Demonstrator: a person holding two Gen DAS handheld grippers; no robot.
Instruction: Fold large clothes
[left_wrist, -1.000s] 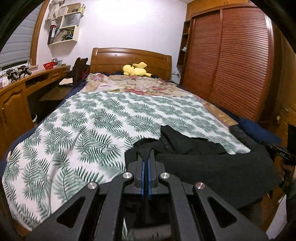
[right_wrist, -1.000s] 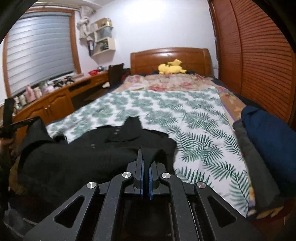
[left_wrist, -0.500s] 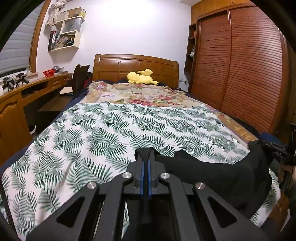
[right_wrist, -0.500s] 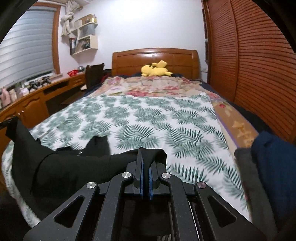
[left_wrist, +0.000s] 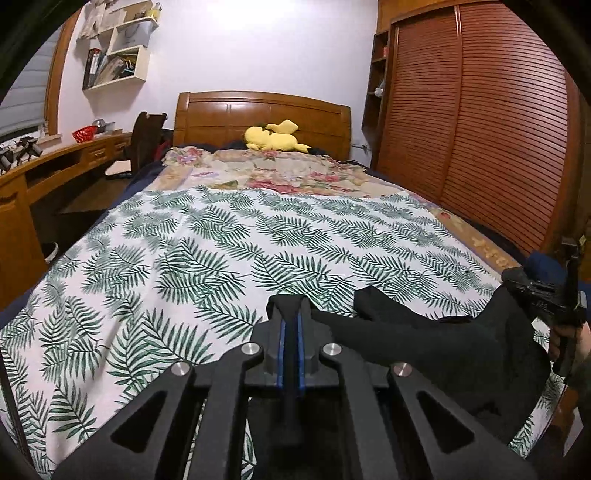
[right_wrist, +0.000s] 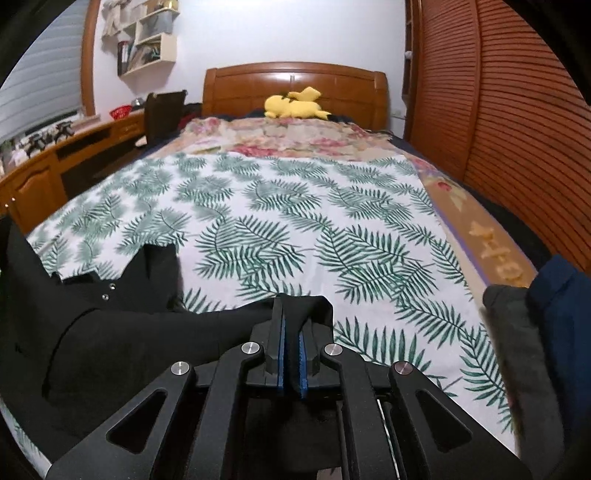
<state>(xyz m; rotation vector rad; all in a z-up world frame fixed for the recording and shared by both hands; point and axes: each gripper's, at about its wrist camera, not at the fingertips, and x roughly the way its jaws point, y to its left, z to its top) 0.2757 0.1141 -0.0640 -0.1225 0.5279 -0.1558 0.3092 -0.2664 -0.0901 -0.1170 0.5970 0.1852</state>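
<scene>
Leaf-print bedspread (left_wrist: 192, 258) stretches ahead while left gripper (left_wrist: 290, 325) and right gripper (right_wrist: 290, 325) each pinch the black garment (left_wrist: 424, 343) at lower frame: keep the edge taut and level.

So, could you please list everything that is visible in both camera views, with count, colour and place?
black garment: one, black, at the near end of the bed, stretched between both grippers
leaf-print sheet: one, white with green fronds, covering most of the bed
floral blanket: one, pink and beige, near the headboard
plush toy: one, yellow, lying at the headboard
headboard: one, brown wood, far end
wardrobe doors: slatted, reddish brown, right side
desk: one, brown wood, left side
wall shelves: white, upper left
folded clothes: grey and navy, right edge of the bed
left gripper: black with blue fingers, shut on the garment
right gripper: same, shut on the garment
</scene>
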